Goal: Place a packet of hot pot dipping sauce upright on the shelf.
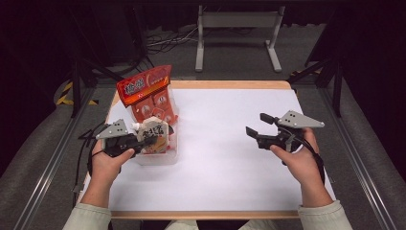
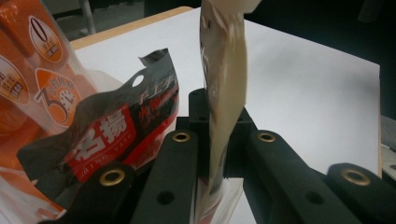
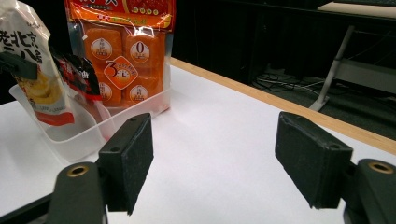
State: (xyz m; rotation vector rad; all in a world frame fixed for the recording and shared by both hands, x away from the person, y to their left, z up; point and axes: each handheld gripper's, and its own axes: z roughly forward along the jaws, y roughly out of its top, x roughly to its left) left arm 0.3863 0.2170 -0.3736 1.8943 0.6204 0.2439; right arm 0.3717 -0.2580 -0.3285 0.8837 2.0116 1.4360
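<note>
My main worry was the thin cream packet (image 2: pixel 223 88) slipping: my left tongs (image 1: pixel 139 142) pinched it only along its lower edge, and most of the packet stood above the jaws, twisted and leaning, so I judged a quick move or a brush against its neighbours could have pulled it free or folded it over. A second risk was the clear tub (image 1: pixel 165 155) itself; it looked light, and I judged that if the packet or my left tongs caught the black and red packet (image 2: pixel 109 133) or the tall orange bag (image 1: pixel 149 93), the tub could have slid on the white worktop (image 1: pixel 225 143) or the bag could have tipped out. The cream packet sat squarely between the two jaws of the left tongs, which were closed on it, with its printed upper part rising past the tips. The black and red packet lay just beside those tongs on one side, touching or nearly touching the outer jaw, and the orange bag stood beyond it at the far end of the tub. My right tongs (image 1: pixel 254 125) hung with jaws wide apart over bare worktop, gripping nothing, well apart from the tub, which faced them across the sheet.
</note>
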